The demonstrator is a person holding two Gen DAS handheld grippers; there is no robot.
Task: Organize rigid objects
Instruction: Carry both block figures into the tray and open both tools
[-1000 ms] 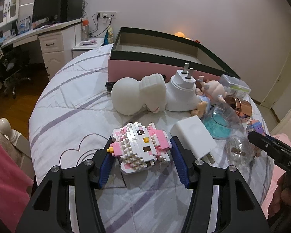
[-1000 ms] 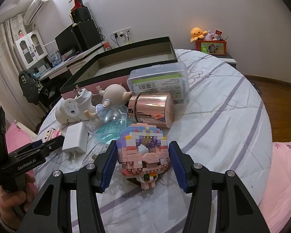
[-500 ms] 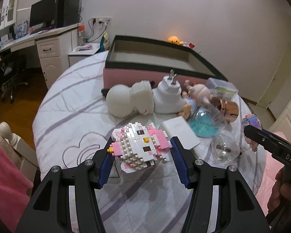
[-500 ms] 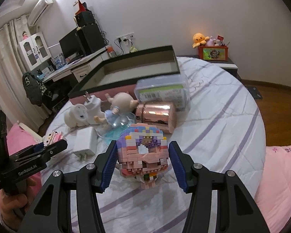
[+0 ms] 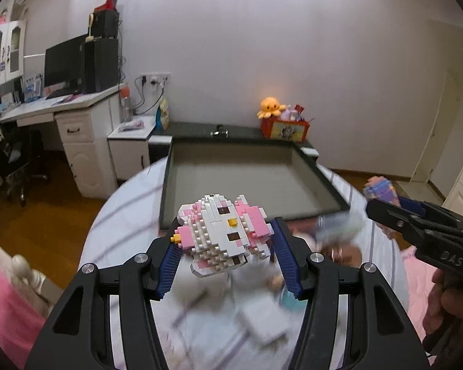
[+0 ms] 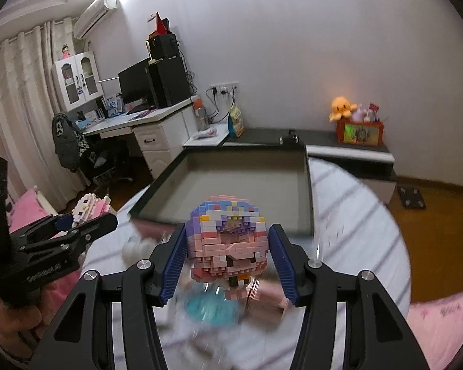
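Observation:
My left gripper point(image 5: 223, 251) is shut on a pink and white brick-built cat figure point(image 5: 222, 237), held in the air above the bed. My right gripper point(image 6: 228, 254) is shut on a pink and purple brick-built donut figure point(image 6: 227, 246), also lifted. An open pink box with a dark rim point(image 5: 324, 182) point(image 6: 307, 191) lies ahead of both, its grey inside bare. The right gripper with the donut figure point(image 5: 381, 188) shows at the right edge of the left wrist view. At the left of the right wrist view is the left gripper with the cat figure point(image 6: 89, 206).
Below the grippers the striped bedspread point(image 6: 355, 215) holds blurred loose items: a white charger point(image 5: 262, 320), a teal transparent piece point(image 6: 210, 308), a rose-gold cylinder point(image 6: 268, 302). A desk with a monitor point(image 5: 64, 64) stands far left. A low cabinet with an orange plush point(image 6: 341, 108) is behind the box.
Both grippers have risen with their brick figures, which were near the bedspread before. The view now looks down into the box, and the loose items have dropped below and blurred.

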